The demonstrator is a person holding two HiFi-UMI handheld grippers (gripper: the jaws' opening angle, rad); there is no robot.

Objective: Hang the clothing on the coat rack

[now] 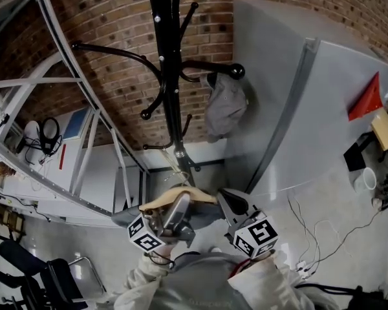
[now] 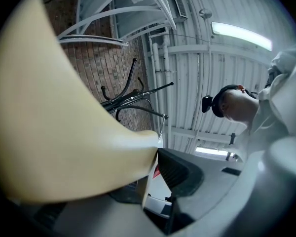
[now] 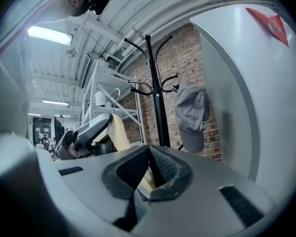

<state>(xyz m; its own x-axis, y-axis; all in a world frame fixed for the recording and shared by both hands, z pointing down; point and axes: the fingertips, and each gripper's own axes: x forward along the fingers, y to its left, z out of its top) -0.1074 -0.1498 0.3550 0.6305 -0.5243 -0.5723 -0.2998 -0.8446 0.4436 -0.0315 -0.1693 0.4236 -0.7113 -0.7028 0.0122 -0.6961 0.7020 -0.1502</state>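
A black coat rack (image 1: 171, 76) stands against the brick wall, and a grey cap (image 1: 225, 105) hangs on one of its right hooks. Below it, close to my chest, both grippers hold a cream garment (image 1: 178, 196) between them. My left gripper (image 1: 181, 206) is shut on its left part. My right gripper (image 1: 227, 202) is shut on its right edge. In the left gripper view the cream garment (image 2: 54, 122) covers one jaw of the left gripper (image 2: 155, 152), with the rack (image 2: 133, 98) beyond. In the right gripper view the right gripper (image 3: 149, 164) pinches cream cloth (image 3: 147, 177), facing the rack (image 3: 155, 93) and grey cap (image 3: 192, 115).
A large grey panel (image 1: 297, 108) leans on the wall right of the rack. White metal shelving (image 1: 84, 108) stands to the left. A red triangle (image 1: 367, 99), a white cup (image 1: 364, 179) and loose cables (image 1: 323, 231) lie to the right. A black chair (image 1: 45, 276) sits at lower left.
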